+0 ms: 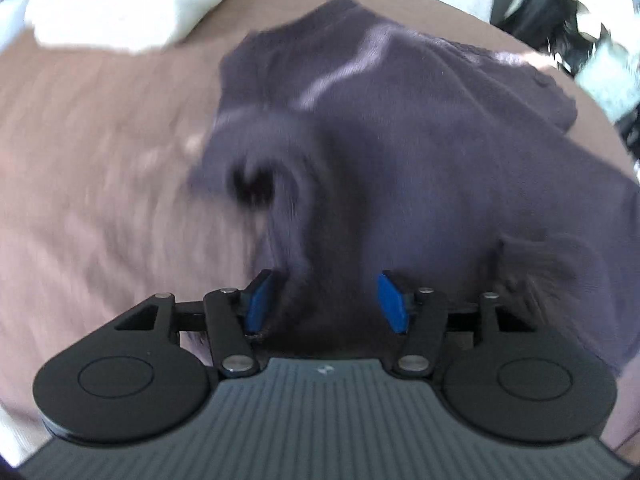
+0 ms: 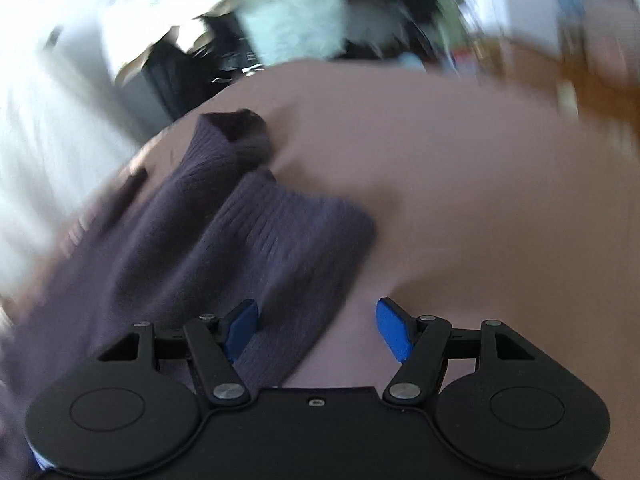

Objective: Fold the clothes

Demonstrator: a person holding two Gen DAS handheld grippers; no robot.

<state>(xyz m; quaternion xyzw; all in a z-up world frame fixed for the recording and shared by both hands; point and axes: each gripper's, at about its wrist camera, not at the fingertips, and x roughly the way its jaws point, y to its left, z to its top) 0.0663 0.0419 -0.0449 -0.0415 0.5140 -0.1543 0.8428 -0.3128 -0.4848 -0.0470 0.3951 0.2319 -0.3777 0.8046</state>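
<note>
A dark purple knitted sweater lies crumpled on a mauve bed sheet. My left gripper is open, its blue pads spread wide, right above the near part of the sweater, with fabric between the jaws. In the right wrist view the sweater's ribbed hem or sleeve lies on the sheet. My right gripper is open over the sweater's right edge, its left pad above the knit and its right pad above bare sheet. Both views are motion blurred.
A white pillow or bedding lies at the bed's far left. Beyond the bed's far edge stand dark objects and pale fluffy items. A wooden-looking surface shows at the far right.
</note>
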